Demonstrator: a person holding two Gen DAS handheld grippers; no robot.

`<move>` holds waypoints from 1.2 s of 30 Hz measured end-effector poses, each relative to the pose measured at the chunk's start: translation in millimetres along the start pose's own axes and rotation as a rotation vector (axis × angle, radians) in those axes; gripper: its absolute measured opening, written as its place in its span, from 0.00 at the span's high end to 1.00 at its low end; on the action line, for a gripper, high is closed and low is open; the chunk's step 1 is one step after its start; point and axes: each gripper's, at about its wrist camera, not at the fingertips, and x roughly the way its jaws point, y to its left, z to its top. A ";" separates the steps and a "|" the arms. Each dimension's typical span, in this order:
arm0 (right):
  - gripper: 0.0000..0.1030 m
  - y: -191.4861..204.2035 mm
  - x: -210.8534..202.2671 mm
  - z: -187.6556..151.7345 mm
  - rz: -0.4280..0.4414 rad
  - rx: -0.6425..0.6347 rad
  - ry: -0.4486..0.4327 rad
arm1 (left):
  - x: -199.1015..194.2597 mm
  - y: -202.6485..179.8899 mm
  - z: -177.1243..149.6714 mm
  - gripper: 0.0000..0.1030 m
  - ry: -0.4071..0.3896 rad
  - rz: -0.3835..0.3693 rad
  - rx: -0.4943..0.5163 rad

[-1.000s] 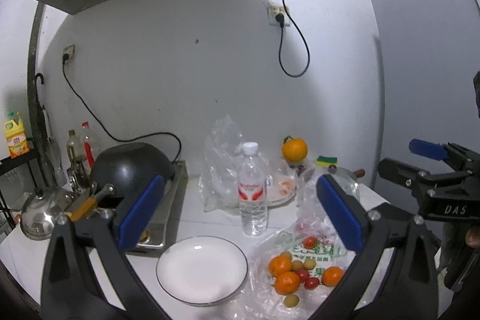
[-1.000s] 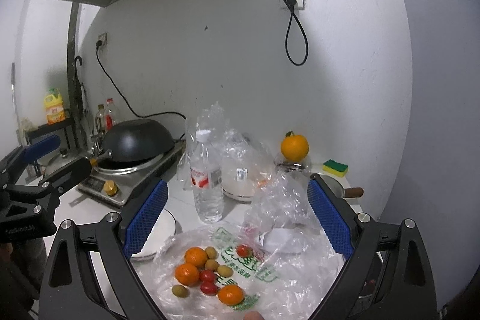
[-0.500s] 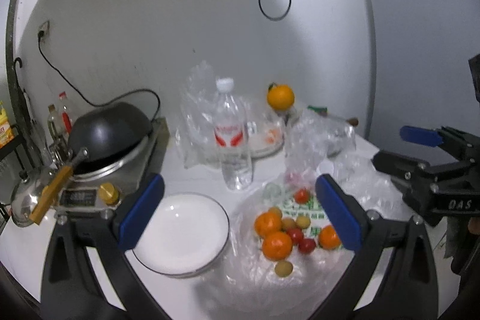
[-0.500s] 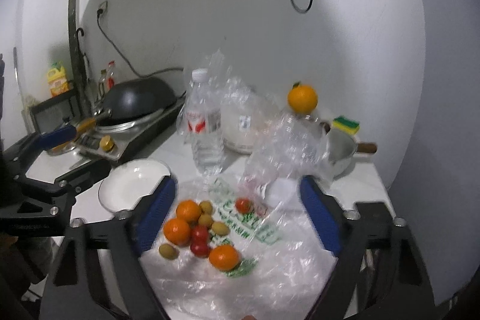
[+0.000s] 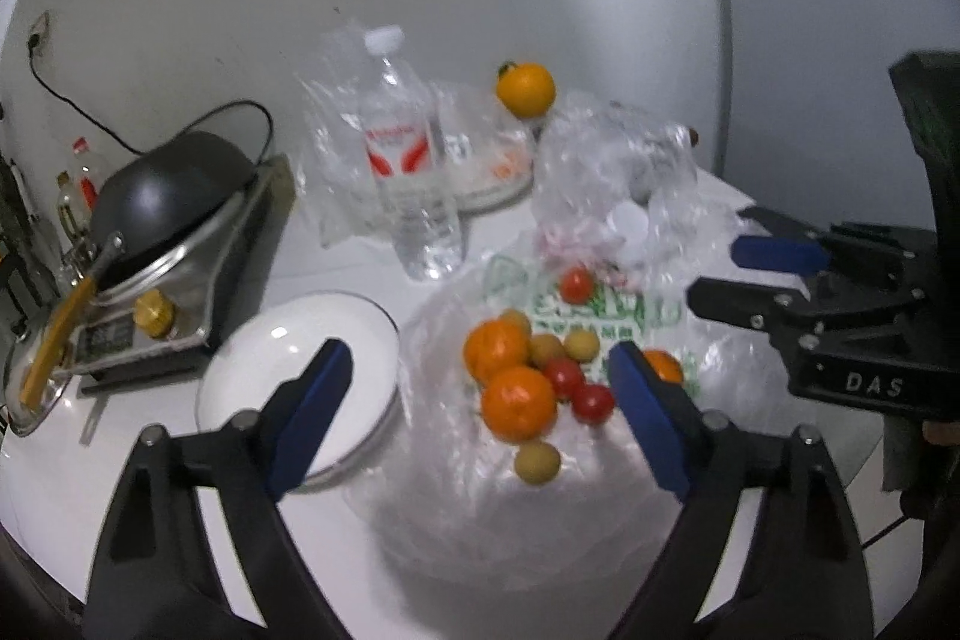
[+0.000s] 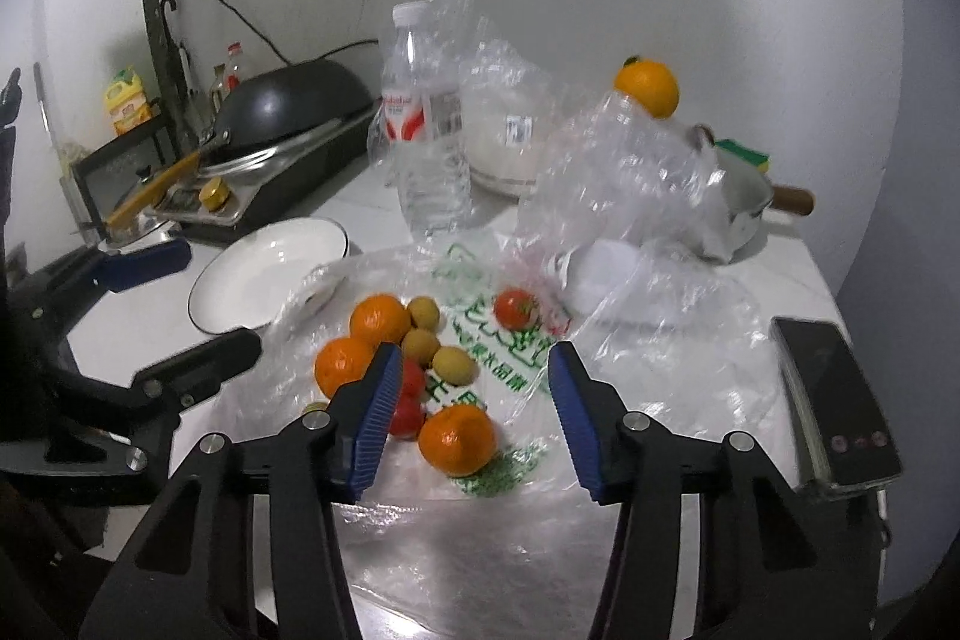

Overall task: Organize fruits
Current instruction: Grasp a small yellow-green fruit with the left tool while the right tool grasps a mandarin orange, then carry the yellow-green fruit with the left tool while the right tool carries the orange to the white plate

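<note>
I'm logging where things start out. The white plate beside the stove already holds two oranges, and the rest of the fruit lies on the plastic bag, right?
Not quite. The white plate beside the stove holds nothing; the right wrist view shows its bowl bare. All the small fruit, oranges included, lies on the plastic bag.

We note the fruits (image 6: 414,358) heaped on a bag (image 6: 540,436) spread over the counter (image 6: 384,214). A plate (image 6: 264,274) sits just left of the bag; a stove (image 6: 282,184) with a wok (image 6: 294,100) on it lies behind the plate. A bottle (image 6: 429,130) stands behind the bag. A phone (image 6: 834,400) lies at the right.
</note>
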 end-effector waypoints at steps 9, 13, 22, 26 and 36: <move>0.49 -5.8 27.9 -16.2 0.028 0.008 0.069 | 34.4 -14.0 -21.8 0.37 0.136 -0.040 0.017; 0.49 -5.9 38.5 -21.4 0.046 0.006 0.095 | 49.4 -17.6 -30.6 0.44 0.202 -0.060 0.020; 0.49 -9.2 51.8 -25.2 0.058 0.003 0.139 | 69.5 -26.2 -40.9 0.59 0.278 -0.077 0.055; 0.49 -5.2 55.1 -25.7 0.070 -0.005 0.152 | 71.2 -25.6 -43.1 0.68 0.293 -0.085 0.052; 0.58 3.7 58.5 -28.8 0.055 -0.036 0.181 | 65.7 -20.3 -42.5 0.74 0.272 -0.111 0.044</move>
